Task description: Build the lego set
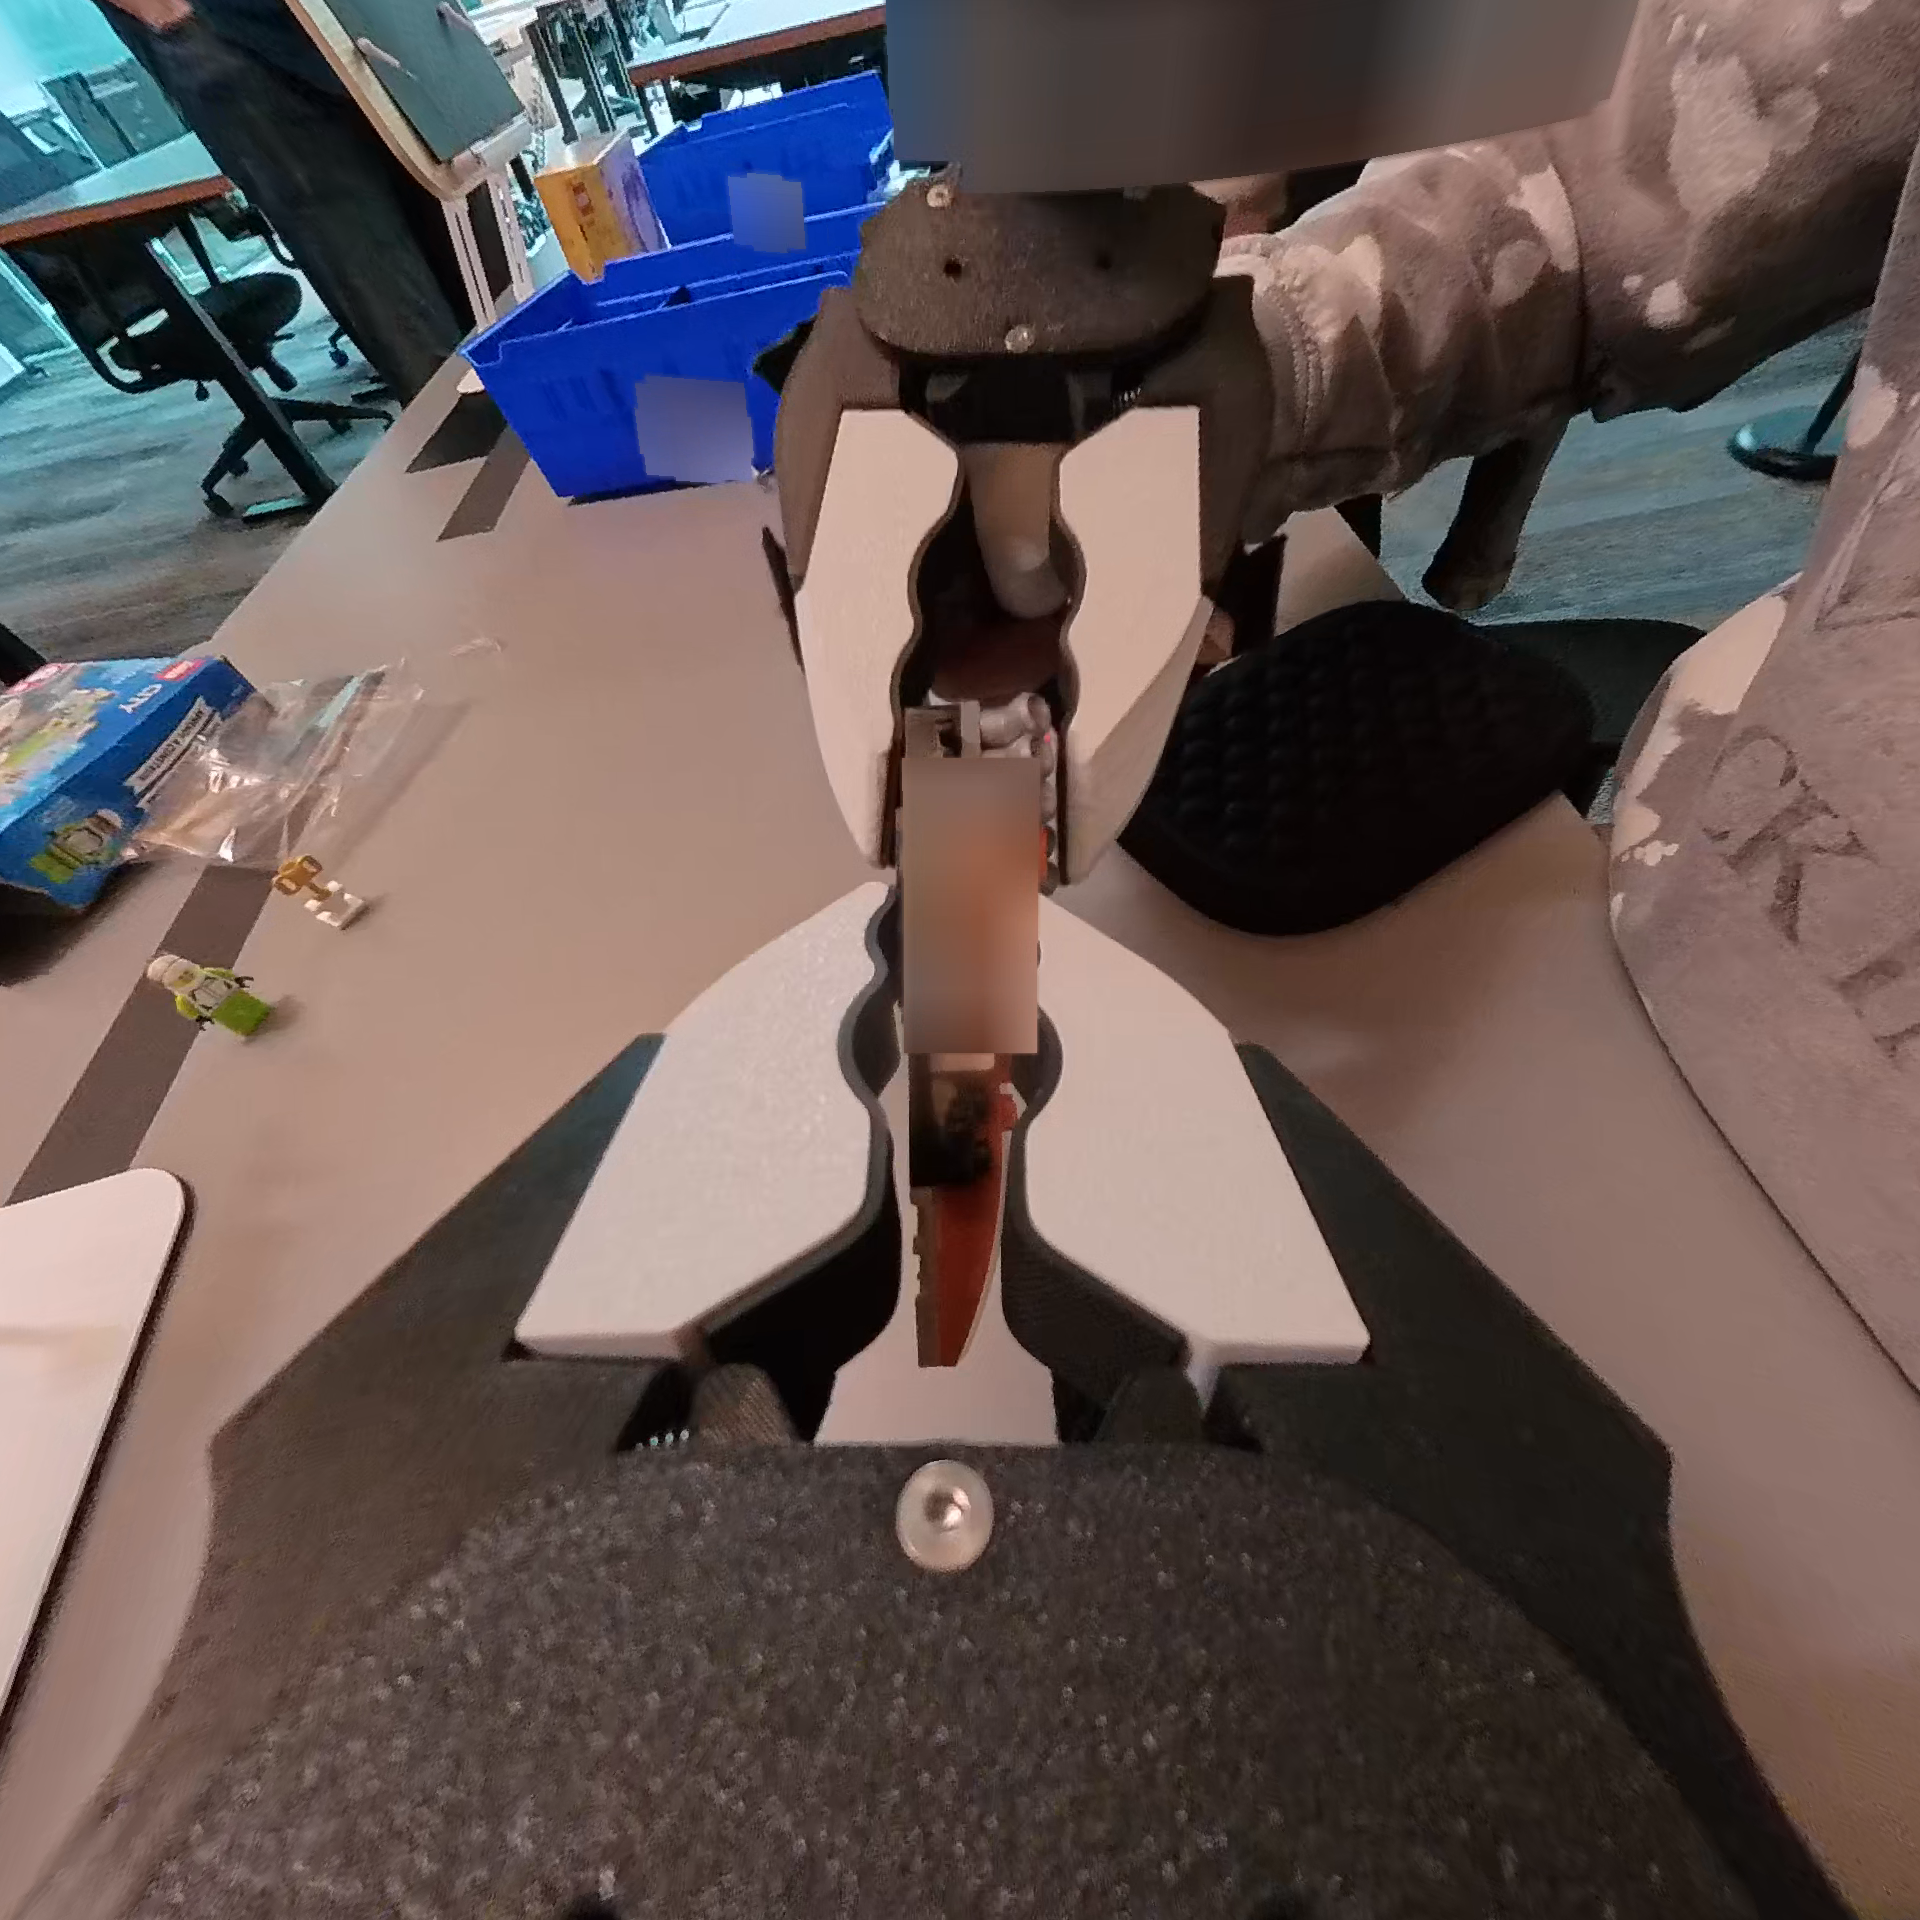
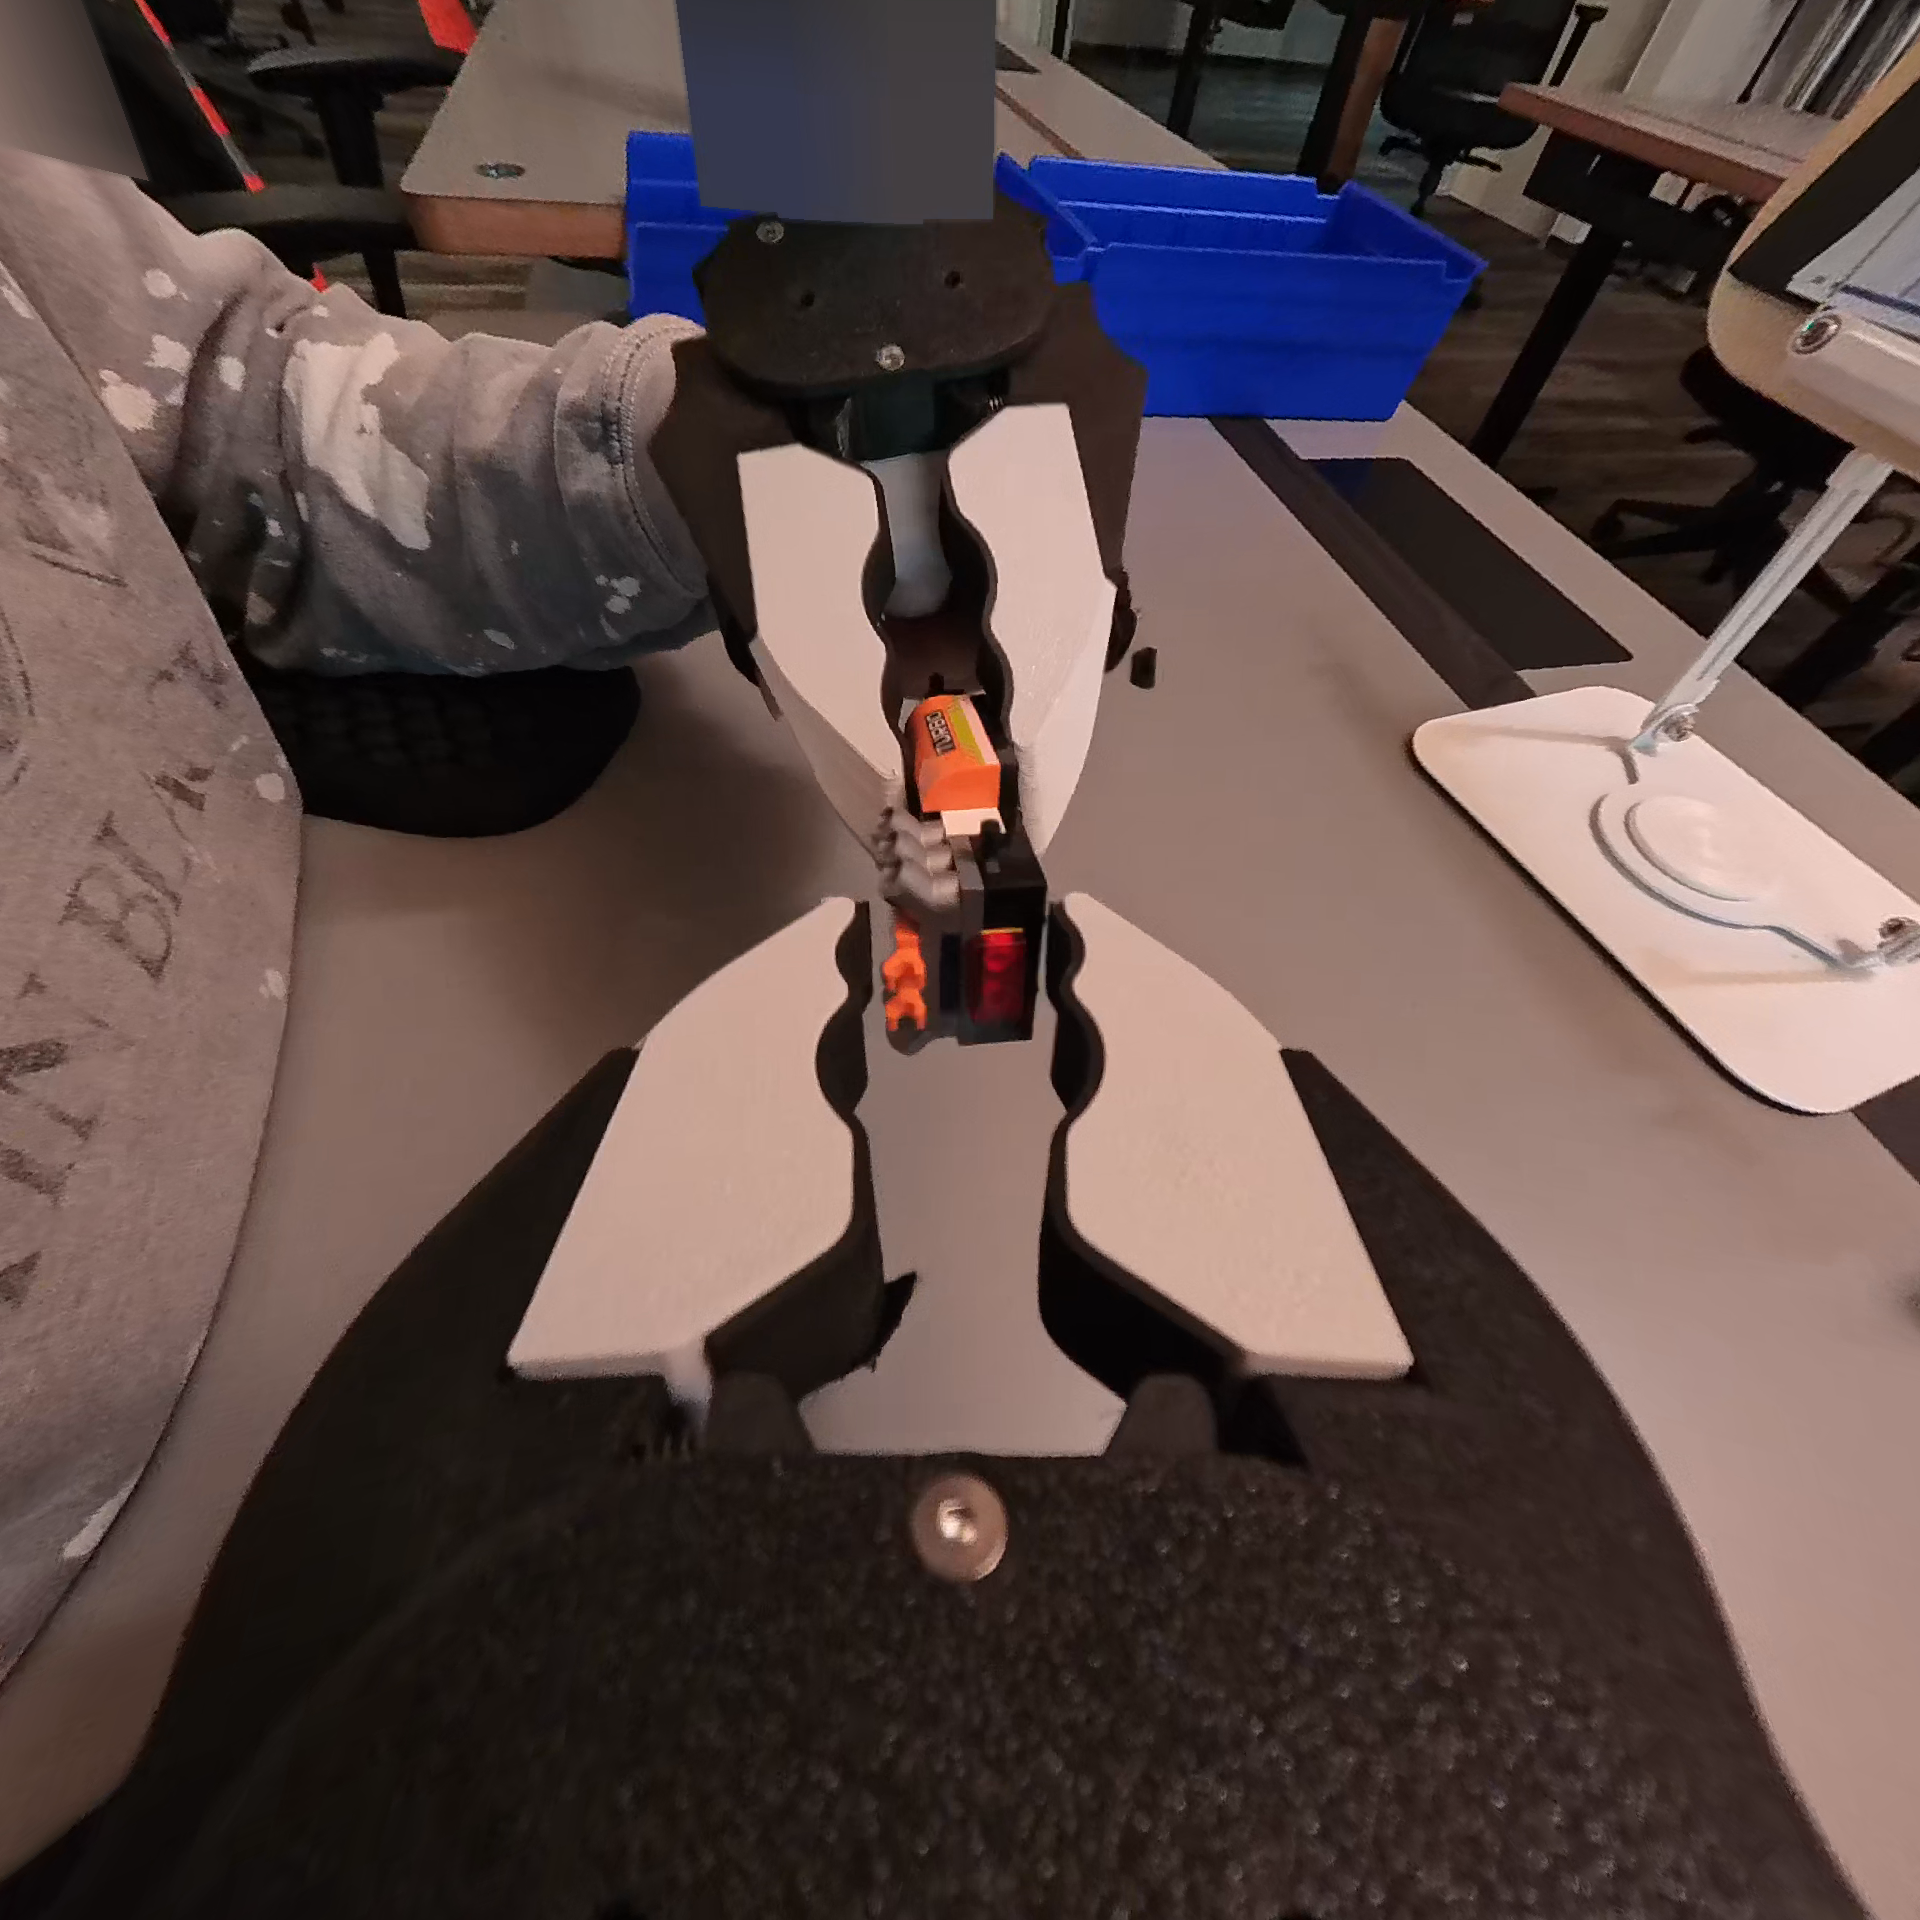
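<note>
The two grippers face each other above the grey table [image 1: 582, 748] with a small lego model between them. In the left wrist view my left gripper [image 1: 961, 925] is shut on the model; its red and black wedge part [image 1: 961, 1247] lies between the fingers. The right gripper [image 1: 977, 862] meets it from the far side, by grey pieces [image 1: 1003, 722]. In the right wrist view my right gripper [image 2: 961, 920] is shut on the model's black and red end [image 2: 997, 966], with an orange clip [image 2: 904, 982] beside it. The left gripper [image 2: 951, 810] holds the orange end [image 2: 951, 753].
A lime and white minifigure [image 1: 213, 997], a small yellow and white piece [image 1: 322, 894], a clear bag [image 1: 301, 738] and a blue set box [image 1: 94, 769] lie at the left. Blue bins [image 2: 1247, 281] stand at the back. A white stand base [image 2: 1683, 894] is at the right. A black cushion [image 1: 1351, 769] sits under the person's grey sleeve [image 2: 416, 499]. Only a small space, under 4 cm, lies between the two pairs of fingers. The white stand base [image 2: 1683, 894] is about 35 centimetres from both grippers' fingertips.
</note>
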`<state>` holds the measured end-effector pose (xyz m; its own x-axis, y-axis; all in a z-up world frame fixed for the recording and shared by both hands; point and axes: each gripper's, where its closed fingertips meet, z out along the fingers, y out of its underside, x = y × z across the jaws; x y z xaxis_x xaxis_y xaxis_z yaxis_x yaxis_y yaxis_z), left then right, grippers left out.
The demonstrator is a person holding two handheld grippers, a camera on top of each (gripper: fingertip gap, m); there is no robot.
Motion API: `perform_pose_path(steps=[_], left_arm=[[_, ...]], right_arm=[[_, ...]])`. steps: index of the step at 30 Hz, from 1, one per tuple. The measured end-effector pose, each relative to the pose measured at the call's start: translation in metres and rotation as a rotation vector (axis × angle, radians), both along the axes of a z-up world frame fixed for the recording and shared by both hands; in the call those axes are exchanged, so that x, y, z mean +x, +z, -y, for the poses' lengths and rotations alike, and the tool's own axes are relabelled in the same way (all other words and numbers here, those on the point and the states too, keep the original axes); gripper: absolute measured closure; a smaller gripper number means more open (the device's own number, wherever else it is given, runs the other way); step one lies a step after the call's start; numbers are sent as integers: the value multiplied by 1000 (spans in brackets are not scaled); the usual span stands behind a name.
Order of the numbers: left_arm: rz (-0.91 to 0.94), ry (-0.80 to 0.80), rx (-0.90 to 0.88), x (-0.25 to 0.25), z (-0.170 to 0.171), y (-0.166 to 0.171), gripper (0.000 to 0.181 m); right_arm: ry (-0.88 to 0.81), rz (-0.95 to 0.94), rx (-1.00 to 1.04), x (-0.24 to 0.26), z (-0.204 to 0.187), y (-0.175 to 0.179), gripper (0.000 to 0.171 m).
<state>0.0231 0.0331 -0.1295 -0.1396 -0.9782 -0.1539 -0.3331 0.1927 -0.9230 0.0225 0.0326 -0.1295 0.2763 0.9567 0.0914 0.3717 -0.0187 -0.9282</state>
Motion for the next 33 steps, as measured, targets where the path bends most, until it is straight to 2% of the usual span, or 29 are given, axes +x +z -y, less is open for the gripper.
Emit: perform_pose_path(steps=[11,19,26,33], left_arm=[[-15,18,-21,-1,-2,-1,163],[-70,48,-238,1,-5,-6,163],[-115,118,-354,4,-7,-6,163],[-172,210,-329,4,-5,2,163]], right_arm=[[-15,-36,-31,-2,-1,-1,146],[15,-195,-277,-2,-3,-4,145],[-15,-228,-245,0,-8,-4,141],[7,-361,-275,0,-6,3,143]])
